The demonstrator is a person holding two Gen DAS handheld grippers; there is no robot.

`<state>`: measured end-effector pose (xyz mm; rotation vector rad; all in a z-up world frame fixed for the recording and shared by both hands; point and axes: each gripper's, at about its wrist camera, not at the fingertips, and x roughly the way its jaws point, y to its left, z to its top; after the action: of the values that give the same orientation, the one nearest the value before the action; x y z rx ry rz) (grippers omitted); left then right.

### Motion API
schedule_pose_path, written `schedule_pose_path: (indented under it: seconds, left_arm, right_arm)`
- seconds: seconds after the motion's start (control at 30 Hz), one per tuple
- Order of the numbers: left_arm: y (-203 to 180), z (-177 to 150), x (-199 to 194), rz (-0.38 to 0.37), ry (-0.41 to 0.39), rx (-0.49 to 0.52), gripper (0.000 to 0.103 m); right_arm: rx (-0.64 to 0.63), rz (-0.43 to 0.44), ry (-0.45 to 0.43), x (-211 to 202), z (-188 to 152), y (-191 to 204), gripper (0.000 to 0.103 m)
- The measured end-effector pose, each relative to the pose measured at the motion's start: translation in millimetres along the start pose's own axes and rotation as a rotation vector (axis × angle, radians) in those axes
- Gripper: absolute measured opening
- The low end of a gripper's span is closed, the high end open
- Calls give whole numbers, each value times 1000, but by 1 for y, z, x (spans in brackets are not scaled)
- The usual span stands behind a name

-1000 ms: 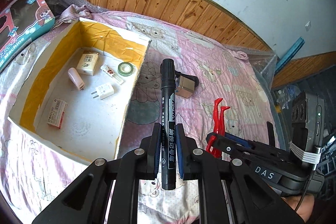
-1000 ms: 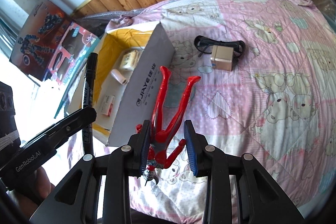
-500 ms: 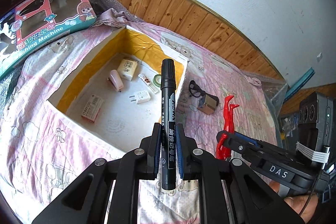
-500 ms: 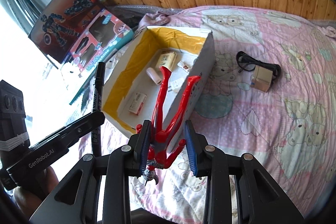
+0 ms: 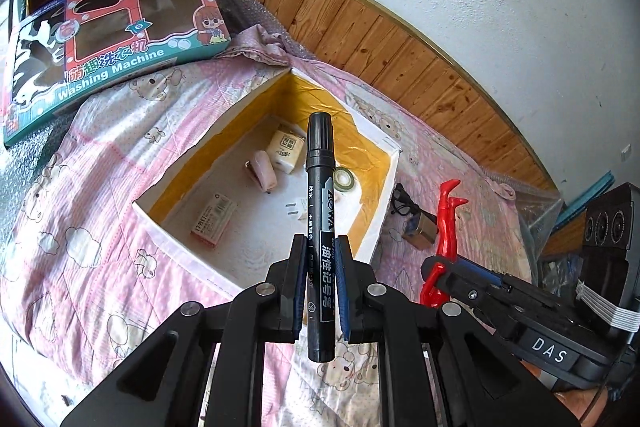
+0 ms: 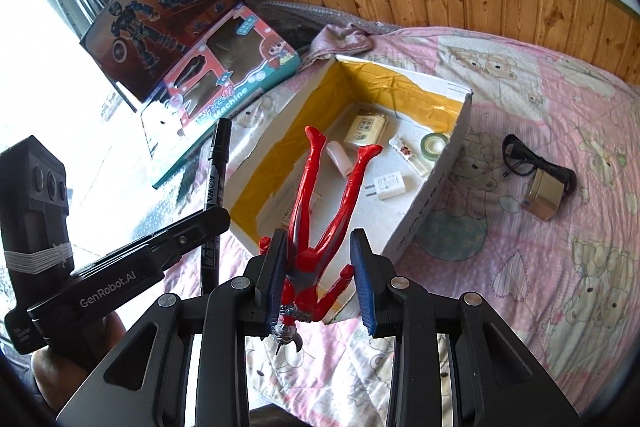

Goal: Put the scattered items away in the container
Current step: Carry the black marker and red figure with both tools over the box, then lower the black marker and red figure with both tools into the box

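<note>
Over the near edge of the box [image 5: 384,183], both grippers loaded. Left gripper [image 5: 316,291] clamped on the marker [image 5: 320,187], cap pointing far; right gripper [image 6: 320,279] pinching the red figure [image 6: 320,211] at the torso, legs pointing far — jaws closed on both. Box sits on the pink quilt [image 6: 540,247], already holding chargers, a tape roll [image 6: 434,143] and small packs. Step in hand, as I read it: carry-to-drop. Next move needs both tips further over the opening, then release — figure's legs could catch the right wall. A cabled adapter [image 6: 542,195] right of the box is not yet picked.
</note>
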<state>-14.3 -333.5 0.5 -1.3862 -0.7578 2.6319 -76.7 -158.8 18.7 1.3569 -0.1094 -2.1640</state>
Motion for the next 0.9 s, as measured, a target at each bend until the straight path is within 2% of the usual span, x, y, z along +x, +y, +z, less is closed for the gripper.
schedule_pose_path:
  seconds: [0.27,0.9]
  left_arm:
    - [0,17,20,28,21,1,14]
    - [28,24,100,110,215,-35,14]
  right_arm:
    - [-35,15,44,28,14,4,32]
    - [-195,-10,215,104,17,3,33]
